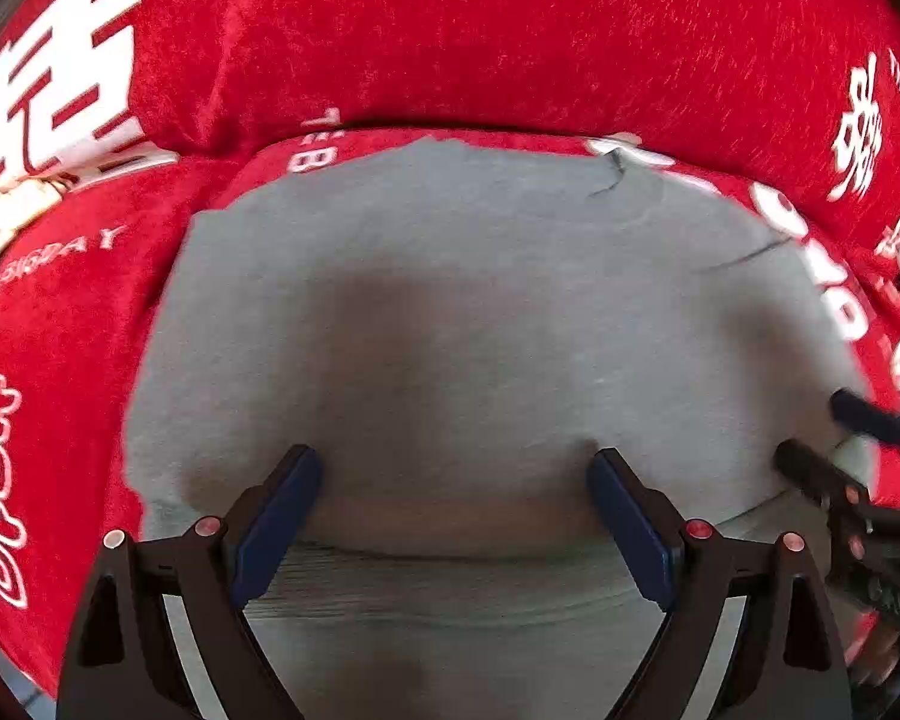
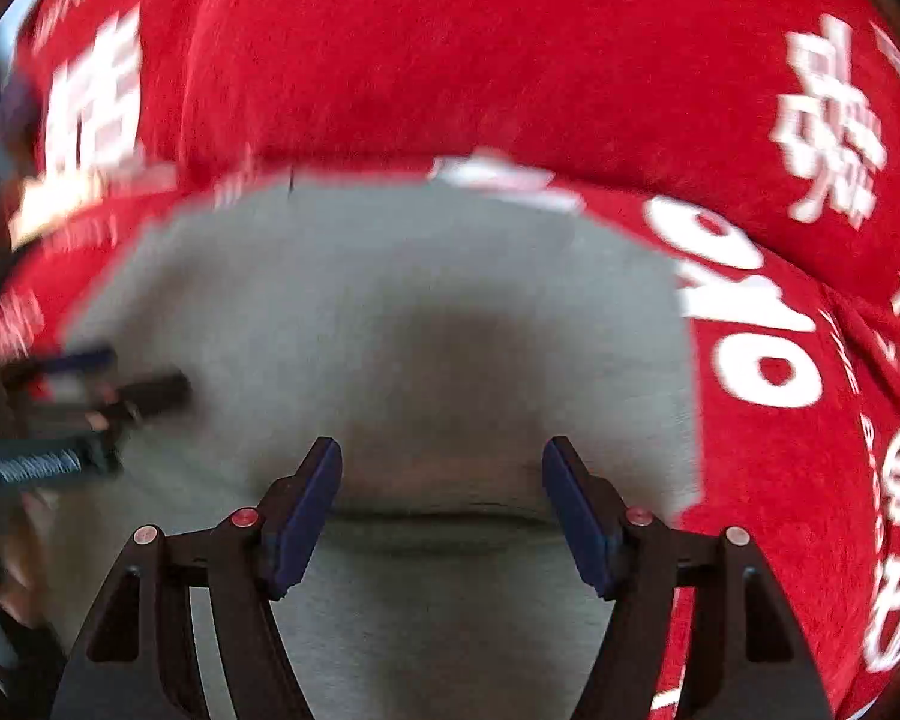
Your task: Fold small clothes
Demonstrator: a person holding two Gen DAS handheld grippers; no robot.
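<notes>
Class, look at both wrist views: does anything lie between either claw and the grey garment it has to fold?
Nothing visible does. The left claw and right claw both stand open directly over the grey garment, which lies spread on the red printed cloth with nothing on top of it.

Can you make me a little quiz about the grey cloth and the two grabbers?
1. True or false: the grey garment lies on a red cover with white writing.
2. Is the left gripper squeezing the garment? A yes, B no, jaws apart.
3. What shows at the right edge of the left wrist view?
Key: 1 true. 2 B. 3 The right gripper, also open over the garment.
</notes>
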